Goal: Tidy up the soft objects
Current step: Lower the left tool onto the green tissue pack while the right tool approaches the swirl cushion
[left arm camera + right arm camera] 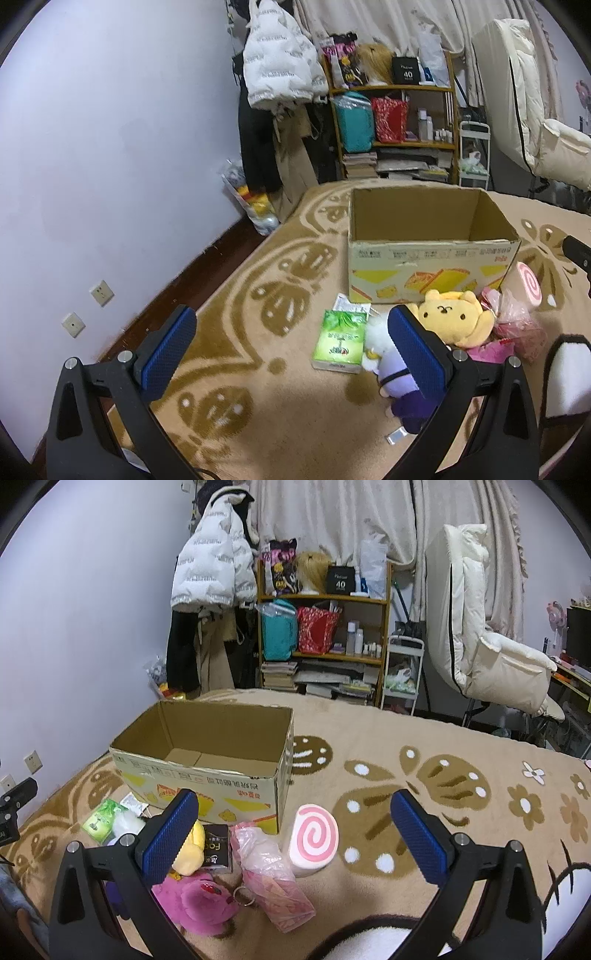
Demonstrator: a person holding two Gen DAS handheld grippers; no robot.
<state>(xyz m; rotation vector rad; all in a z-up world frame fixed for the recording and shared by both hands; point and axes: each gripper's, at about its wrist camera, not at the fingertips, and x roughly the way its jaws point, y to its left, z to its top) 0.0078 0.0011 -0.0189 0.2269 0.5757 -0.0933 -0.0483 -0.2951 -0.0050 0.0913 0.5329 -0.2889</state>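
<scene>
An open cardboard box (432, 254) (207, 775) stands empty on the patterned blanket. In front of it lie a yellow bear plush (452, 314) (192, 853), a white and purple plush (384, 363), a pink plush (199, 901), a pink swirl cushion (314, 840) (530, 288) and a pink plastic-wrapped bundle (273, 875) (517, 325). My left gripper (291, 350) is open above the blanket, left of the plush pile, its right pad in front of the purple plush. My right gripper (295, 834) is open, hovering over the swirl cushion and the pink bundle.
A green tissue pack (338, 339) (99, 821) and a black carton (218, 849) lie among the toys. Behind the bed stand a wooden shelf (325, 602), hanging coats (210, 576) and a white recliner chair (480, 638). The wall (110, 147) runs along the left.
</scene>
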